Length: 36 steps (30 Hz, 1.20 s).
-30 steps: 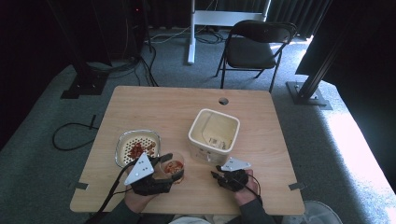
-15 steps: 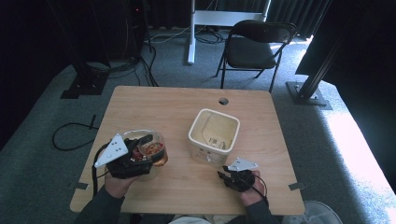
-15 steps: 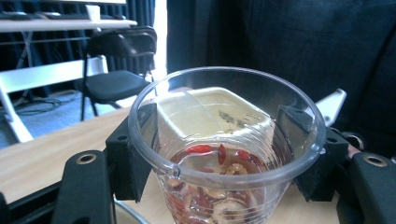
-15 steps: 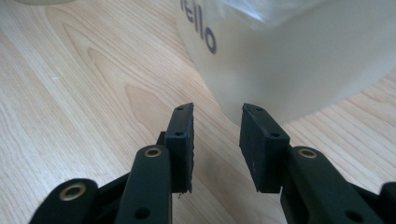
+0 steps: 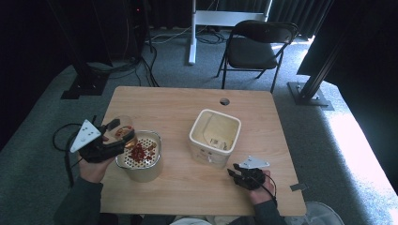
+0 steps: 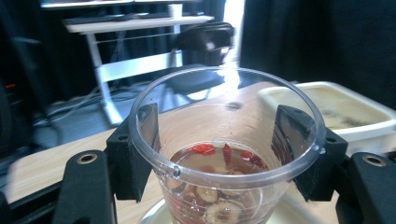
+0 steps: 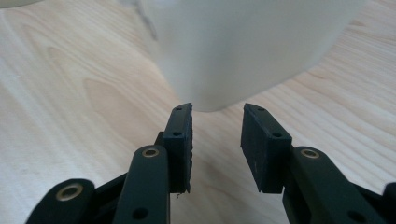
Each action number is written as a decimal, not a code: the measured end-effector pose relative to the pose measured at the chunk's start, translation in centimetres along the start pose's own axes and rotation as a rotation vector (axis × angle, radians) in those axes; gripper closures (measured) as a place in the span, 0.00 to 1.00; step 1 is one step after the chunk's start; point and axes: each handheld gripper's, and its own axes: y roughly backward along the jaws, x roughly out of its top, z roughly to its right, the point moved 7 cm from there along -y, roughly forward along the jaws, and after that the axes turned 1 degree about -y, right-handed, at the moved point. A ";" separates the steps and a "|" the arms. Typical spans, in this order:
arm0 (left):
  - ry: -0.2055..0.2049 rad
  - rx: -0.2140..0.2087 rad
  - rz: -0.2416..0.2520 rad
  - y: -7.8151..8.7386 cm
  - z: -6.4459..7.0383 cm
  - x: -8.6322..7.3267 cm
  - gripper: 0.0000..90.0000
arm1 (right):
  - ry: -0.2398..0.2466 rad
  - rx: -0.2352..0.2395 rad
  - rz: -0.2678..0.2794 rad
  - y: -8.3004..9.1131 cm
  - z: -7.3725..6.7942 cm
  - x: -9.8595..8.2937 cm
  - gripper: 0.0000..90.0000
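At the nine o'clock edge of the table [image 5: 187,101] we see our left gripper [image 5: 109,140] pinching a clear plastic cup [image 5: 120,131], one black jaw pressed on each side of its wall just under the rim. In the left gripper view the cup [image 6: 224,154] stands nearly upright between the jaws, and at its bottom lie red berries and pale round slices in a little liquid. In the high view the cup sits tilted a little toward three o'clock, held just above the nine o'clock rim of a round metal strainer [image 5: 141,161]. The strainer rests on the table, and a small heap of red berries [image 5: 140,151] lies on its perforated floor.

Toward three o'clock from the strainer, well apart from it, stands a cream square tub [image 5: 215,137], open at the top, with something pale lying inside.

At five o'clock from the tub we hold our right gripper [image 5: 244,174] low over the table, near the tub's closest corner. In the right gripper view its jaws stand spread with a clear gap between them and nothing in it [image 7: 215,140]; they point at the tub's rounded corner [image 7: 243,46], close to it but not touching.
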 end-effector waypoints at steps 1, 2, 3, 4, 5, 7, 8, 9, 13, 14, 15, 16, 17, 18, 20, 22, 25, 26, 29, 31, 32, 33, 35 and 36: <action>0.002 0.025 -0.005 0.1 -0.7 -0.2 0.37 | -0.005 -0.008 -0.001 0.0 0.3 0.0 0.70; 0.001 0.047 -0.013 0.3 -1.4 -0.4 0.37 | -0.009 -0.014 0.002 0.0 0.6 0.1 0.70; 0.000 0.072 -0.015 0.4 -2.0 -0.6 0.37 | -0.009 -0.021 0.003 0.0 0.9 0.1 0.70; 0.003 0.095 -0.016 0.6 -2.6 -0.8 0.37 | -0.011 -0.028 0.005 0.0 1.2 0.2 0.70; 0.005 0.112 -0.015 0.7 -3.1 -0.9 0.37 | -0.014 -0.034 0.005 -0.1 1.5 0.2 0.69; 0.015 0.143 -0.014 1.0 -4.2 -1.2 0.37 | -0.020 -0.046 0.003 -0.3 2.1 0.3 0.69; 0.018 0.159 -0.017 1.0 -4.6 -1.4 0.37 | -0.019 -0.052 0.001 -0.5 2.3 0.3 0.69; 0.020 0.172 -0.022 1.0 -5.0 -1.5 0.37 | -0.021 -0.059 -0.002 -0.6 2.5 0.4 0.69; 0.022 0.179 -0.046 0.7 -5.5 -2.2 0.37 | -0.030 -0.075 -0.009 -1.0 3.1 0.4 0.68; 0.022 0.182 -0.055 0.6 -5.7 -2.4 0.37 | -0.031 -0.078 -0.010 -1.0 3.3 0.3 0.68; 0.027 0.182 -0.058 0.5 -5.8 -2.5 0.37 | -0.034 -0.081 -0.012 -1.1 3.3 0.3 0.68; 0.030 0.184 -0.061 0.5 -6.0 -2.7 0.37 | -0.035 -0.085 -0.013 -1.1 3.4 0.3 0.68; 0.030 0.190 -0.069 0.4 -6.2 -2.9 0.37 | -0.035 -0.088 -0.012 -1.1 3.5 0.3 0.67; 0.034 0.199 -0.074 0.3 -6.4 -3.1 0.37 | -0.038 -0.093 -0.013 -1.1 3.6 0.2 0.67; 0.038 0.212 -0.084 0.1 -6.8 -3.4 0.37 | -0.043 -0.100 -0.015 -1.1 3.9 0.2 0.67; 0.048 0.210 -0.082 0.1 -7.0 -3.6 0.37 | -0.049 -0.107 -0.020 -1.3 4.2 0.1 0.66; 0.043 0.176 -0.067 0.2 -6.2 -3.5 0.37 | -0.056 -0.109 -0.028 -1.4 4.3 -0.2 0.66; 0.036 0.162 -0.060 0.3 -5.7 -3.5 0.37 | -0.055 -0.110 -0.030 -1.4 4.3 -0.2 0.66; 0.014 0.143 -0.053 0.6 -5.0 -3.3 0.37 | -0.052 -0.109 -0.032 -1.5 4.2 -0.3 0.66; 0.013 0.159 -0.054 0.6 -5.4 -3.1 0.37 | -0.051 -0.109 -0.034 -1.5 4.2 -0.3 0.66; 0.021 0.165 -0.052 0.5 -5.7 -3.0 0.37 | -0.052 -0.109 -0.036 -1.6 4.2 -0.3 0.66; 0.025 0.168 -0.050 0.5 -5.9 -2.8 0.37 | -0.051 -0.109 -0.038 -1.6 4.2 -0.3 0.66; 0.024 0.156 -0.042 0.5 -5.7 -2.6 0.37 | -0.049 -0.109 -0.037 -1.6 4.2 -0.3 0.66; 0.017 0.147 -0.041 0.5 -5.4 -2.6 0.37 | -0.048 -0.111 -0.037 -1.6 4.2 -0.3 0.66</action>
